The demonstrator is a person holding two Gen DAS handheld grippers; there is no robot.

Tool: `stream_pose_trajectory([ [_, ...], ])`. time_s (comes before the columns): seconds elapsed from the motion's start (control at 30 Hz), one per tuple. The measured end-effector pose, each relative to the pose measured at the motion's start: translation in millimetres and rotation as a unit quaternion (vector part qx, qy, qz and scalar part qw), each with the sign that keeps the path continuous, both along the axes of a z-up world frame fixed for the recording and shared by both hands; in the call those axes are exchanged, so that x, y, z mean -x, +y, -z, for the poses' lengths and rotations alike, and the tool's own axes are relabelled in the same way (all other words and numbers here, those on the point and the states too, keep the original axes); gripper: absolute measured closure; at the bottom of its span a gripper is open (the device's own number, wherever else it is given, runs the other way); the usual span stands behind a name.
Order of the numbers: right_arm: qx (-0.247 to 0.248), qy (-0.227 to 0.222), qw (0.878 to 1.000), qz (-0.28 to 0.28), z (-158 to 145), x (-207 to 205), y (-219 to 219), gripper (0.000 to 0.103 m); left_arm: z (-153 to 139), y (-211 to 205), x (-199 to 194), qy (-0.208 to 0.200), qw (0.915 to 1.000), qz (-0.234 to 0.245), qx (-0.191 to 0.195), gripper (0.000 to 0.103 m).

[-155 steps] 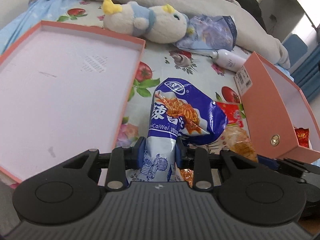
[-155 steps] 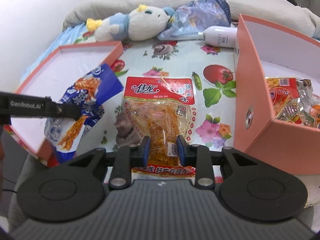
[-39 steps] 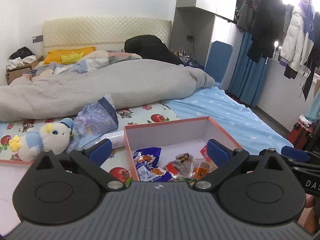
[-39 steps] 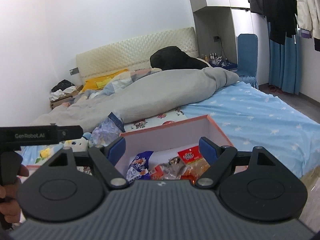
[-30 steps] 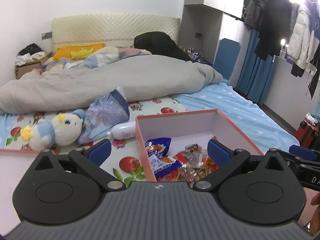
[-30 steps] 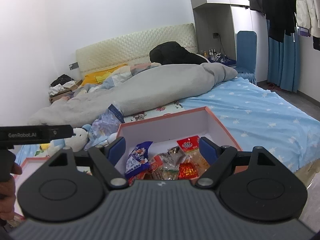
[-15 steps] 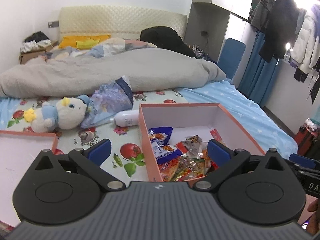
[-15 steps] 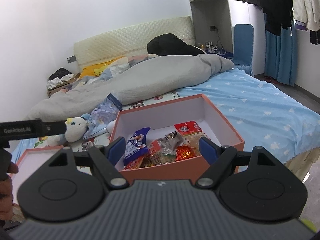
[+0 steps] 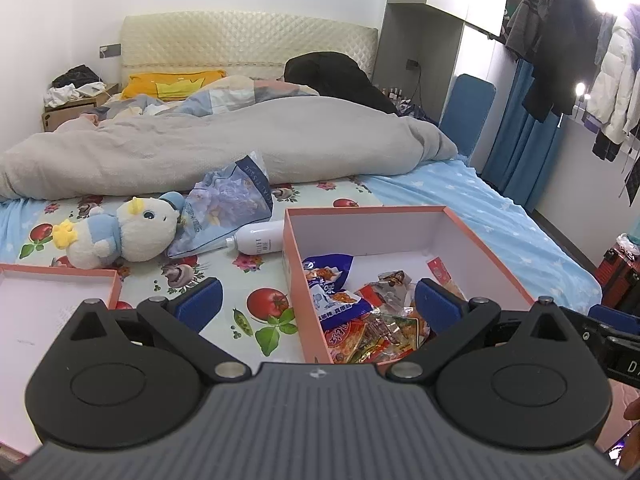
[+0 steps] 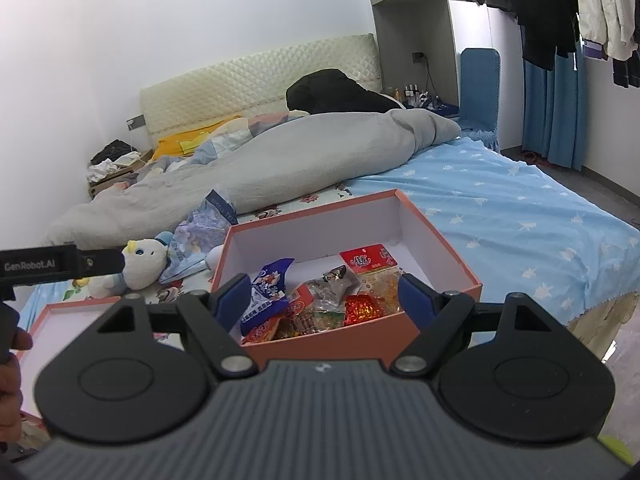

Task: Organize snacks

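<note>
hand-held gripper [image 9: 318, 306] | black linkages | blue pads [image 9: 200, 305] | silver screws

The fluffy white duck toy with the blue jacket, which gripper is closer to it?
Left. The left gripper hangs in front of the fluffy white duck toy, just to its right. The right gripper sits further right, over the pink cardboard box of snacks.

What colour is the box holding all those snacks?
The box is salmon-pink outside with a white interior; the right wrist view shows it best.
</note>
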State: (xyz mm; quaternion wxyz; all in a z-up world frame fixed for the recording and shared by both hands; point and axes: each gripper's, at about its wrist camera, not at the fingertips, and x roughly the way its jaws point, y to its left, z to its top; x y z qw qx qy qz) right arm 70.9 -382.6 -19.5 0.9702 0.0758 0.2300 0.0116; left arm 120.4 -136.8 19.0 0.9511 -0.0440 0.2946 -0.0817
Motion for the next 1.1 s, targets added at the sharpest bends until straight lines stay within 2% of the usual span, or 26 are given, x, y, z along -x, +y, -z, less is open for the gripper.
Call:
stream_pose_trajectory([
  [1.1, 0.0, 0.01, 1.0, 0.006, 3.6, -3.7, 2.1, 0.021, -3.4, -1.6, -1.7, 0.011, 0.9999, 0.007, -0.003, 0.0],
])
